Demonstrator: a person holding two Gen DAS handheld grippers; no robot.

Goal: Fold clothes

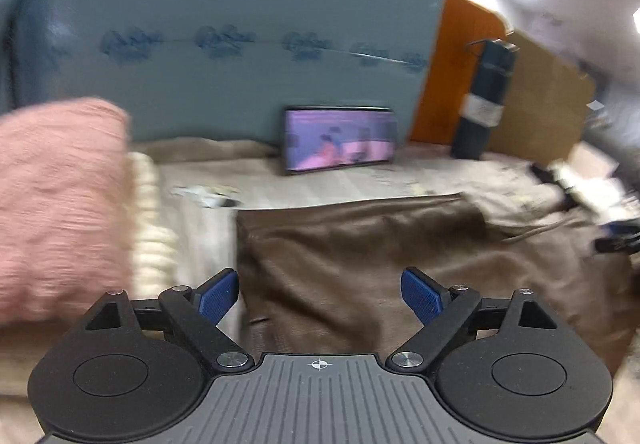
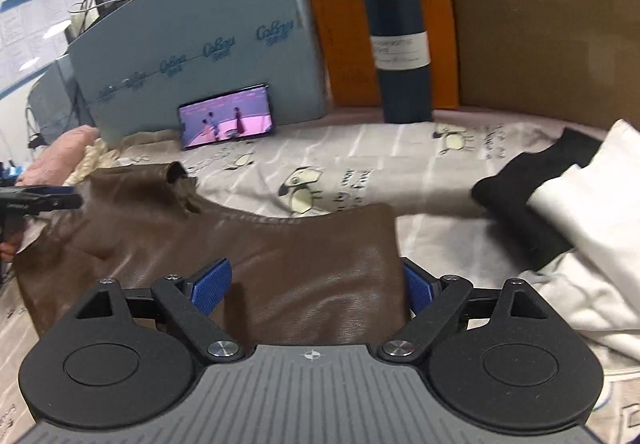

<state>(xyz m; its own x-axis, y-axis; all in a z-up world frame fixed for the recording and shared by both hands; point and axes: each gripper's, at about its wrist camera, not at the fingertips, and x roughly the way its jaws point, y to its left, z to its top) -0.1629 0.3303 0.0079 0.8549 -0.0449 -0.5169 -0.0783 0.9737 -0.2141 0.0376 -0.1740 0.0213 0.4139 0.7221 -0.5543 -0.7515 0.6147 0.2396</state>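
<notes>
The brown garment (image 2: 240,236) lies spread on the printed sheet (image 2: 400,164) in front of the phone (image 2: 227,115), long side crosswise, directly under both spread-apart, empty tongs, the right gripper (image 2: 318,286) nearer its folded edge than the left gripper (image 1: 320,296)

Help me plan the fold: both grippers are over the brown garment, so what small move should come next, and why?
Probably lower and close the right gripper on the brown garment. Its jaws stand open with the garment's near corner lying between them, ungripped. The left gripper is open too, above the same cloth, so nothing is held yet.
</notes>
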